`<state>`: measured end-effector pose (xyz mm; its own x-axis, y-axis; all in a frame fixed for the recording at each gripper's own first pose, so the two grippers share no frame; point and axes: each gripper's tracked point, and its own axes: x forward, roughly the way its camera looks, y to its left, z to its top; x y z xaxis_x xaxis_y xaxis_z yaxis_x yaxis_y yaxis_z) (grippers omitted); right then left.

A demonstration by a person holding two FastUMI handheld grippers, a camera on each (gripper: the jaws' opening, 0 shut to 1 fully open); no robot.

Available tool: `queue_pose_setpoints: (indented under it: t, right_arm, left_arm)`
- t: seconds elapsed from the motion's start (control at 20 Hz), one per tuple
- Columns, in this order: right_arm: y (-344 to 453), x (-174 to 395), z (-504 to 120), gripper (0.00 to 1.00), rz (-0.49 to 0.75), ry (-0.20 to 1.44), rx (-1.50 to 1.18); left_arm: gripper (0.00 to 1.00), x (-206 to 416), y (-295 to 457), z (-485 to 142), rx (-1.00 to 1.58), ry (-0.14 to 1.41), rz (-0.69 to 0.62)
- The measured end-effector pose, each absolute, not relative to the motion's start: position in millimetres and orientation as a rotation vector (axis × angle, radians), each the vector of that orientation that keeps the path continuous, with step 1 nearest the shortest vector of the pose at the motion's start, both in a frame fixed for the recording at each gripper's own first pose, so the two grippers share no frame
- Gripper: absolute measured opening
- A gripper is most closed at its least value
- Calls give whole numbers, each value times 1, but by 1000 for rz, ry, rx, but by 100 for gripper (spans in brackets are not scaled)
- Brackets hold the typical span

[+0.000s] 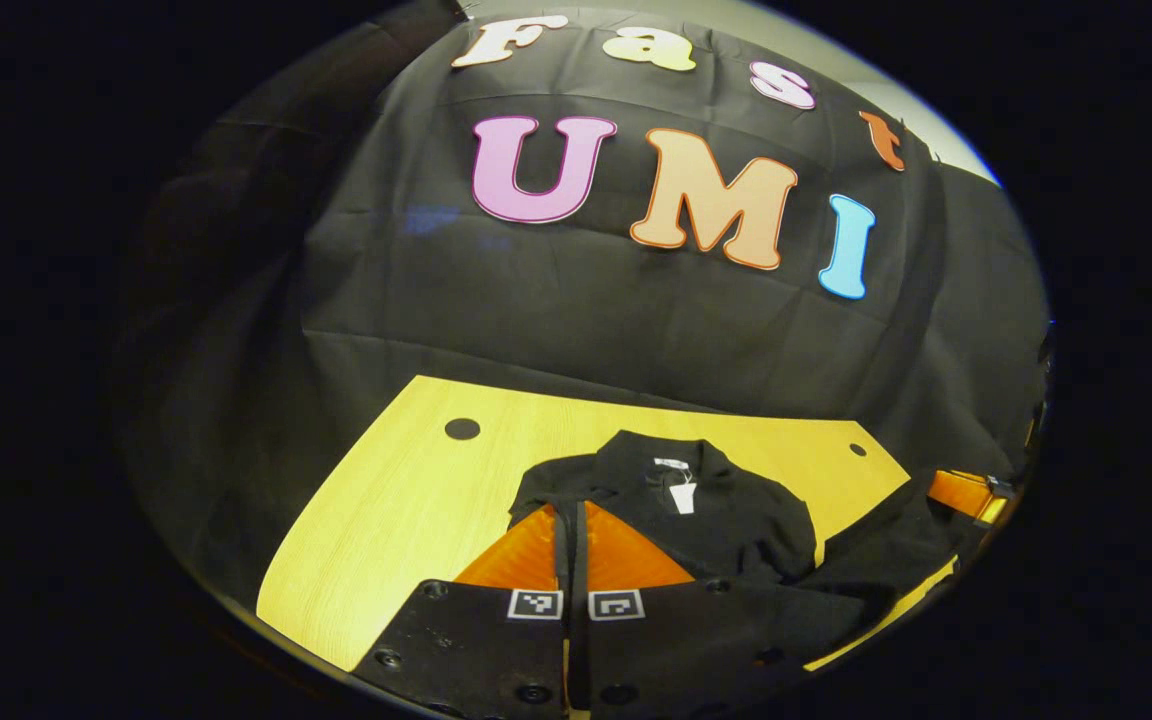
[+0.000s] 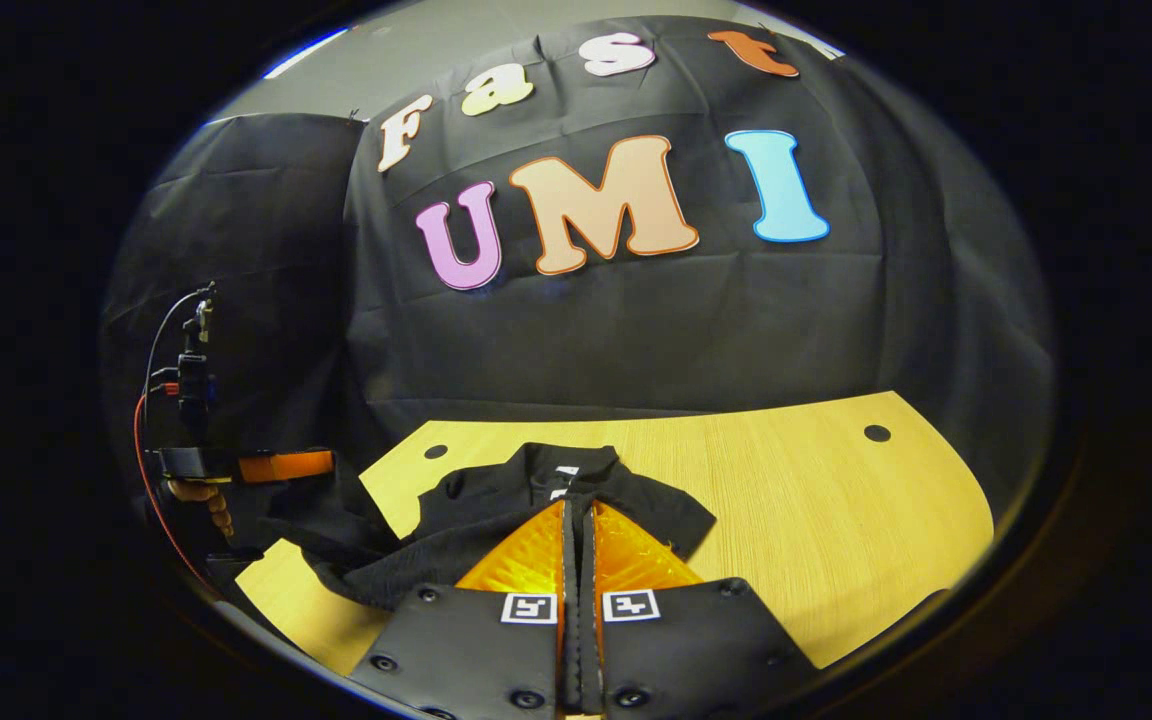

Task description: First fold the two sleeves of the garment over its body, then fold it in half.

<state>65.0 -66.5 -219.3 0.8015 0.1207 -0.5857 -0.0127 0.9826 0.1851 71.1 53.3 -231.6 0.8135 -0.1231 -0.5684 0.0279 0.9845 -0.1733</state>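
In the left gripper view, the left gripper shows at the bottom, and its two fingers stand close together with only a narrow dark gap between them. Whether they pinch cloth I cannot tell. Just beyond the fingertips lies the black garment on the wooden tabletop, with its collar toward the far edge and a white tag inside the collar. The body of the garment spreads to the right of the fingers, and a dark fold runs on toward the right edge of the tabletop. There, the right gripper is seen partly at the rim of the view, touching or just above the cloth.

In the right gripper view, the right gripper shows at the bottom, the fingers also nearly together, and it is not clear if any cloth is between them. The garment lies directly before and to the left of the fingertips, near the far left corner of the tabletop. One sleeve lies flat to the right of the fingers. Another part of the cloth is lifted toward the left edge, where a hand holds the left gripper.
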Motion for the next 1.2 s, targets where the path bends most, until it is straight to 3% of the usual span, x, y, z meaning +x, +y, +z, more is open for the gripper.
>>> queue_pose_setpoints:
  t: [0.25, 0.35, 0.45, 0.75, 0.9, 0.95, 1.0, 1.2]
  right_arm:
    - [-75, 111, -238, 6, 25, 651, 178]
    - [-79, 129, -252, 0, 0, 671, 176]
    - [-84, 147, -266, 0, -31, 688, 180]
    - [-113, 173, -299, 6, -199, 757, 201]
    - [-126, 177, -270, 95, -266, 659, 160]
    - [-127, 177, -253, 91, -265, 615, 142]
    - [-125, 172, -234, 98, -258, 572, 123]
    - [-111, 137, -172, 97, -218, 420, 106]
  left_arm:
    - [0, 118, 56, -255, -147, 620, -104]
    - [0, 130, 58, -274, -137, 645, -113]
    - [0, 140, 60, -292, -130, 670, -120]
    - [0, 167, 82, -332, -30, 691, -75]
    - [99, 180, 80, -302, -1, 581, -51]
    - [87, 185, 78, -283, 3, 533, -55]
    - [92, 185, 75, -259, 6, 485, -49]
    - [94, 159, 68, -184, -2, 329, -26]
